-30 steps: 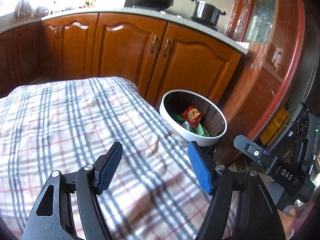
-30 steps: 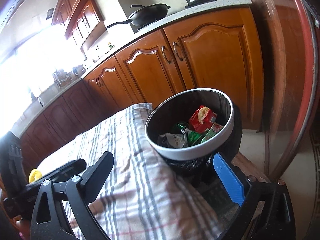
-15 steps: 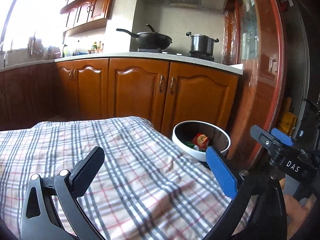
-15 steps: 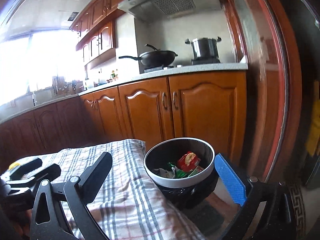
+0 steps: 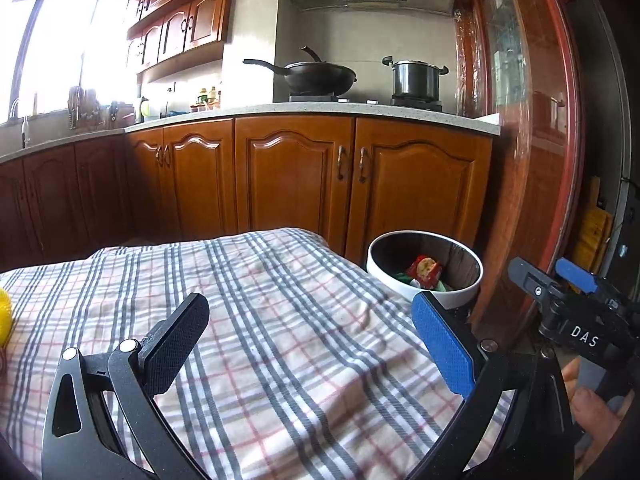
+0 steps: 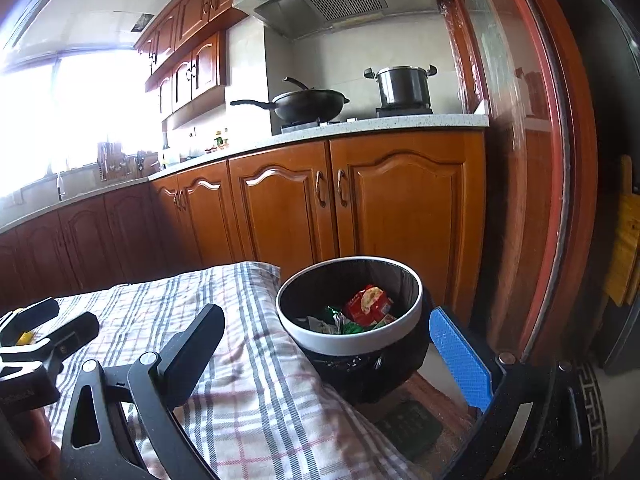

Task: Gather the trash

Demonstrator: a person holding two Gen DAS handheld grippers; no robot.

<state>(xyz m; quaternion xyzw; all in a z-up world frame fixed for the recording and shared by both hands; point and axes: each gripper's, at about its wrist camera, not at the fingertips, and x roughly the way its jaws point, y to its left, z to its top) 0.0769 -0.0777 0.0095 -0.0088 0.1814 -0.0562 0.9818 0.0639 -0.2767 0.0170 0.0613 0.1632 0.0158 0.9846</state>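
Note:
A round trash bin with a white rim and black liner stands off the table's right edge; it also shows in the right wrist view. Red and green wrappers lie inside it. My left gripper is open and empty above the plaid tablecloth. My right gripper is open and empty, level with the bin's rim at the table's right edge. A yellow object peeks in at the far left of the table.
Wooden kitchen cabinets and a counter with a wok and a pot stand behind the table. A red-framed glass door is on the right. The left gripper shows in the right wrist view.
Both grippers have risen and tilted up, away from the bin and cloth. The bin now sits lower and farther in both views. Both stay open and empty.

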